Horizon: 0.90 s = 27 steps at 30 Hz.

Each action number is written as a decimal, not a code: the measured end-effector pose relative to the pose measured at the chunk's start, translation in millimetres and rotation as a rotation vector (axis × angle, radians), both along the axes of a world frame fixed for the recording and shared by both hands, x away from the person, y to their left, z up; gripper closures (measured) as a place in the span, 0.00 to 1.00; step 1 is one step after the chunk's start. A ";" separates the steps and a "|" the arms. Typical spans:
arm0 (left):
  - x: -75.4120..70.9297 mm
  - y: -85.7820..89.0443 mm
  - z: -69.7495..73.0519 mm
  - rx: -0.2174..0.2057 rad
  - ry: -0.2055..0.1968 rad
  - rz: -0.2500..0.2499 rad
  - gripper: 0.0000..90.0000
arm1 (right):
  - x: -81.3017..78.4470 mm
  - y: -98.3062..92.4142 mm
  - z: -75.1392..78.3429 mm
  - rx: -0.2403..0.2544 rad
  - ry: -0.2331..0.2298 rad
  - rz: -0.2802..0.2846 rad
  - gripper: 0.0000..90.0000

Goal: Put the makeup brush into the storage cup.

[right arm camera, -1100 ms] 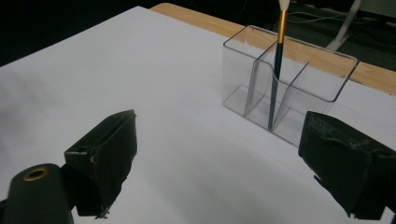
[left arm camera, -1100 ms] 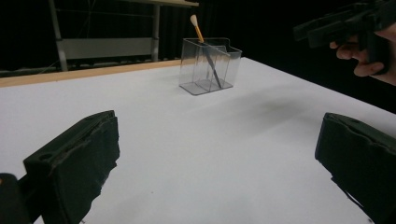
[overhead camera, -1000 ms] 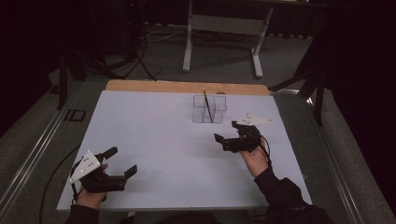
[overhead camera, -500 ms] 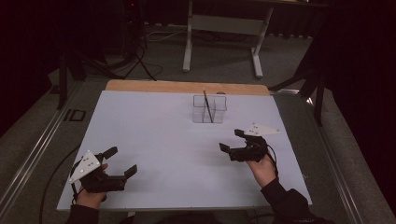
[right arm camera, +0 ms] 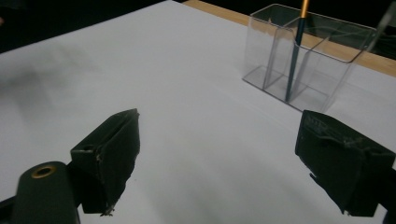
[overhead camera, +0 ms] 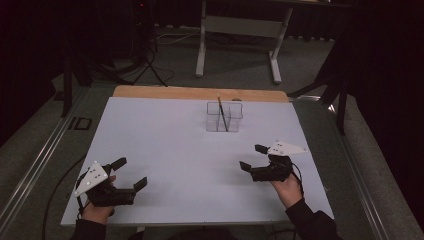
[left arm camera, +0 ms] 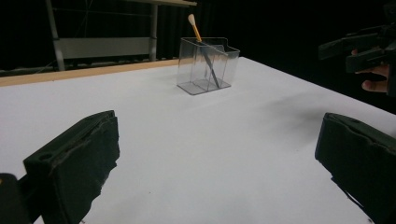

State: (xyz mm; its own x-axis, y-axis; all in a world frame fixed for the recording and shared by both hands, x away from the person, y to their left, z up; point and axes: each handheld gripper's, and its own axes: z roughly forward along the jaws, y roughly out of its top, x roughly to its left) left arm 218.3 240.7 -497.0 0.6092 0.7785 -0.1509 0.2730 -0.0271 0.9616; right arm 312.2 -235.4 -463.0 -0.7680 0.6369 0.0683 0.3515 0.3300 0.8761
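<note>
Holder: a clear plastic holder (overhead camera: 224,117) is standing on the white bench (overhead camera: 190,165) near its far wooden edge; inner walls are dividing it into compartments, and it is serving as landmark for all entries below.
Brush: a slender brush (overhead camera: 222,113) is standing inside the holder, showing a dark lower shaft, an orange-tan upper shaft and a pale tip at the top.
Brush axis: the long axis is running nearly upright, tilted; the pale tip is pointing up and leaning away from the person, while the dark lower end is resting at the holder's floor beside a divider.
Left gripper: the left gripper (overhead camera: 131,173) is hovering well apart from the holder, towards the person and to the holder's left; its jaws are spread wide, grasping nothing.
Right gripper: the right gripper (overhead camera: 253,156) is hovering nearer the holder, towards the person and slightly to its right; its jaws are likewise spread, released.
</note>
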 end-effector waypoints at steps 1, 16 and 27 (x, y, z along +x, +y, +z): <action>-0.1 0.1 0.1 0.000 -0.001 0.000 0.00 | -1.1 -1.3 -0.2 0.000 -0.001 0.001 0.15; -0.3 -1.0 0.0 0.005 -0.003 -0.015 0.00 | -14.1 -14.5 -5.0 0.042 -0.044 0.105 0.17; -0.1 -1.7 -0.2 0.006 -0.008 -0.032 0.00 | -9.6 -18.1 -14.7 0.052 -0.057 0.194 0.17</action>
